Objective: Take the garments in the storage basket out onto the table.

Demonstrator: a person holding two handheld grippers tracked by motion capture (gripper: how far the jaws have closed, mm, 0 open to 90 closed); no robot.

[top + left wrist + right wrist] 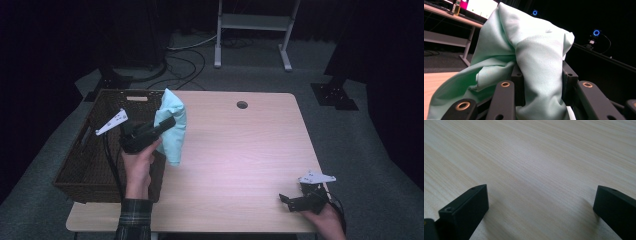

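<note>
Hanging in a loose bunch from the left claw [167, 124], which pinches it near the table's [240, 150] left edge beside the wicker basket [75, 165], the mint cloth [172, 127] risks snagging the basket rim or slipping free, while the right claw [292, 201] rests spread at the near right corner.

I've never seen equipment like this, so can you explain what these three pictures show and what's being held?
A person works at a pale wooden table with a hand-held two-jaw tool in each hand. One picture looks down from above; the other two come from cameras riding on each tool. The left gripper is clamped on a pale mint-green cloth, lifted beside a dark brown woven basket at the table's left edge. The right gripper rests near the table's front right corner, jaws open over bare wood.
</note>
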